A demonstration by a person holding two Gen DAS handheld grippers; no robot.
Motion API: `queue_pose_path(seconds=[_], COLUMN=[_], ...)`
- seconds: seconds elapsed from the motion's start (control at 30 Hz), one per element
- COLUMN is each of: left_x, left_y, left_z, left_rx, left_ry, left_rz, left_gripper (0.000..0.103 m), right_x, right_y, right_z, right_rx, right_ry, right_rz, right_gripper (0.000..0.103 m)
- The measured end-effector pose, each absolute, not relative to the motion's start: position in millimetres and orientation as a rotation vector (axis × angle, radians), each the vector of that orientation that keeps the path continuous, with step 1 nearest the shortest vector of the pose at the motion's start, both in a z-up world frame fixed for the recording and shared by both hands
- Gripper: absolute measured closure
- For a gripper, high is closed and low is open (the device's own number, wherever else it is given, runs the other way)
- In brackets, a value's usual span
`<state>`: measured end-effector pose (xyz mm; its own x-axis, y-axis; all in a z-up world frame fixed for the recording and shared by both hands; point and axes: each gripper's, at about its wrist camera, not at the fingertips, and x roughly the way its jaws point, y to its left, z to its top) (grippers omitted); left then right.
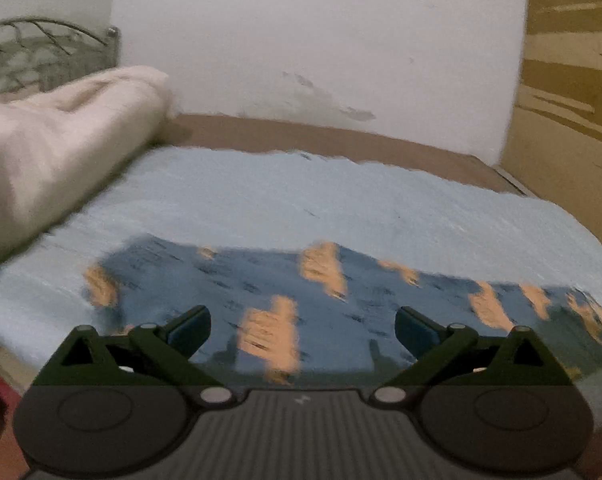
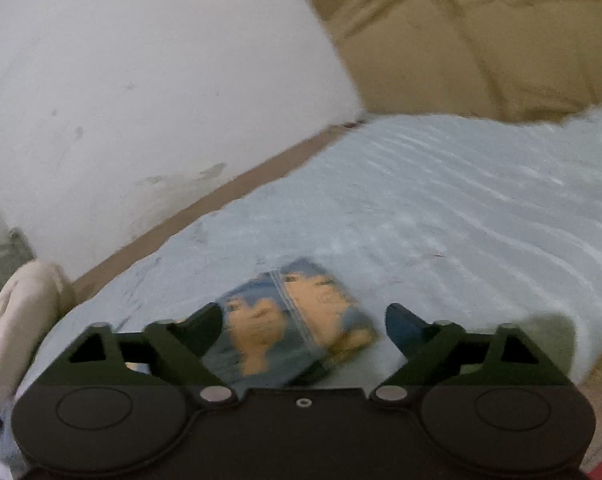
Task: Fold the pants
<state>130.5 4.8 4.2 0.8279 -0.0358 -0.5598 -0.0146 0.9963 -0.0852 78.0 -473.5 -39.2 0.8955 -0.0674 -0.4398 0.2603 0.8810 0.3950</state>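
The pants (image 1: 285, 300), blue with orange figures, lie flat on the light blue bed cover (image 1: 301, 200), filling the lower centre of the left wrist view and running off toward its lower right. In the right wrist view a folded end of the same pants (image 2: 297, 320) shows at lower centre as a compact doubled packet. The left gripper (image 1: 303, 330) hangs above the cloth with its jaws spread wide and nothing between them. The right gripper (image 2: 303, 330) is likewise wide open; the folded end sits in line between its fingers, but the pads do not press on it. A cream blanket (image 1: 61, 140) is rolled at the left of the left wrist view, well apart from the pants. Judgement: one fold is laid and released. The next move calls for both grippers to descend, pinch an edge of the cloth and carry it across for another fold.
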Motion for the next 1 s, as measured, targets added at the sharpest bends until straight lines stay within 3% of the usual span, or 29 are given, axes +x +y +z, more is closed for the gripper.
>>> queue_pose_path(seconds=[0.07,0.23,0.6,0.77,1.0], left_x=[131,138,166,175,184], left_y=[24,69,150,174,209], left_z=[16,33,-29,-47,-64], left_rx=[-0.076,-0.013,-0.214,-0.374,-0.580], left_ry=[0.575,0.553,0.656,0.681,0.694], left_rz=[0.031,0.100,0.075,0.068,0.105], left_gripper=[0.001,0.001,0.001,0.011,0.036], right_x=[82,104,117,112,121], right_y=[-451,-396,-312,-303,-287], right_z=[-35,-32,-43,-43,-41], right_rx=[0.419,0.348,0.286,0.284,0.250], right_ry=[0.416,0.437,0.563,0.603,0.628], right_rz=[-0.131,0.034,0.211,0.213,0.239], right_gripper=[0.001,0.001,0.001,0.001,0.001])
